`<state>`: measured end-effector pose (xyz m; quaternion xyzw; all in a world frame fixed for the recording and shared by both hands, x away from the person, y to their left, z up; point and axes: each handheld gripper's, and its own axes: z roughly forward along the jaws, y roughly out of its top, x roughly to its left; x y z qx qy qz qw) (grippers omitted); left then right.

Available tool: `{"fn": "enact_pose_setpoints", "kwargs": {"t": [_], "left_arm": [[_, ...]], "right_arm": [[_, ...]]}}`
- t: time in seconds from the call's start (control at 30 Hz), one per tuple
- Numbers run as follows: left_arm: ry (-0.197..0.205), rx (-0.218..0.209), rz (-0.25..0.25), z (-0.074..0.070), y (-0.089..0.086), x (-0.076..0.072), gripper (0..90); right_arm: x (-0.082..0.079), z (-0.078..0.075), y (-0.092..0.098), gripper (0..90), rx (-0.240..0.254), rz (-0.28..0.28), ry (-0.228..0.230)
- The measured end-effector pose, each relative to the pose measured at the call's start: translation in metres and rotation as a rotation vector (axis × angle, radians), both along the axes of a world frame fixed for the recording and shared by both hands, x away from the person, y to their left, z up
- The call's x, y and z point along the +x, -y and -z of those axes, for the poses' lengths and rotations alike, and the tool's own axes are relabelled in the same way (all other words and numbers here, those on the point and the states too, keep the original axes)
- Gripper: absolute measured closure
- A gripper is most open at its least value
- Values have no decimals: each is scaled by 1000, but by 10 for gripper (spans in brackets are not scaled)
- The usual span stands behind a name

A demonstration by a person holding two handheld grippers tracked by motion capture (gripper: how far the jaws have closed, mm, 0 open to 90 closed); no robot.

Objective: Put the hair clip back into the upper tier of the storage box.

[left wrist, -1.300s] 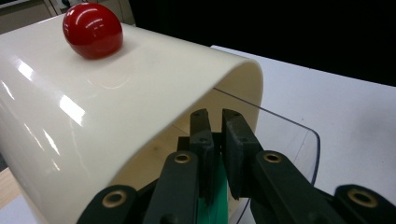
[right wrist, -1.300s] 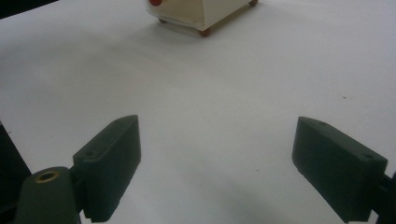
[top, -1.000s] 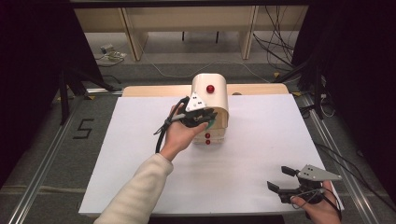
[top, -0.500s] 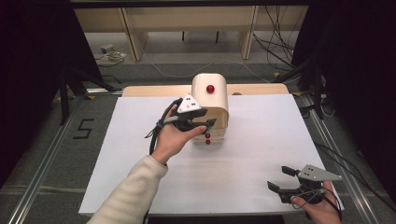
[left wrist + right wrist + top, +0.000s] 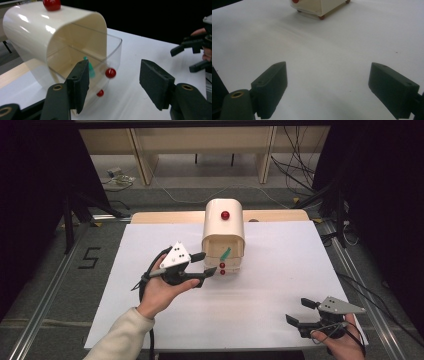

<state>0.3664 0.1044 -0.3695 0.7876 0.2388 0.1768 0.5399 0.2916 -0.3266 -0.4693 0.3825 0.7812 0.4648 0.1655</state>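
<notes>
A cream box (image 5: 223, 227) with an arched cover and a red knob (image 5: 225, 215) on top stands at the middle of the table. Its clear top drawer (image 5: 113, 48) sticks out a little, and a small green piece (image 5: 226, 253) lies in it. Two red drawer knobs (image 5: 110, 73) face me. My left gripper (image 5: 206, 265) hovers just left of the box front; its jaws have just been opening and nothing is between them (image 5: 113, 82). Near the front right, my right gripper (image 5: 296, 311) rests open and empty over the sheet (image 5: 328, 82).
A white sheet (image 5: 280, 270) covers the table, with a wooden board's edge (image 5: 165, 217) showing behind the box. A "5" mark (image 5: 89, 257) is on the floor at left. Shelving legs and cables stand beyond the table's far edge.
My left gripper has drawn back from the box front toward the near left and its jaws have opened. The green piece stays in the drawer. The right gripper has kept still.
</notes>
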Motion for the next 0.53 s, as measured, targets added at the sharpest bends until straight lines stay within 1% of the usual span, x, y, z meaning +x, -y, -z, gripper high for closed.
{"fn": "enact_pose_setpoints", "kwargs": {"t": [0.03, 0.17, 0.23, 0.33, 0.43, 0.53], "left_arm": [[1, 2, -3, 4, -4, -3, 392], [-18, -7, -9, 22, -17, -13, 359], [-36, -5, -9, 32, -24, -18, 335], [-62, -5, -8, 46, -34, -24, 323], [-62, 10, -18, 56, -42, -29, 314], [-70, 7, -18, 62, -48, -33, 303]], "right_arm": [[0, 0, 0, 164, 0, 0, 0], [0, 0, 0, 164, -3, -3, 0], [0, 0, -1, 164, -4, -4, -1], [0, 0, 0, 164, -4, -2, 1], [0, 0, -1, 164, -3, -3, -2], [0, 0, -1, 165, -5, -4, -5]]}}
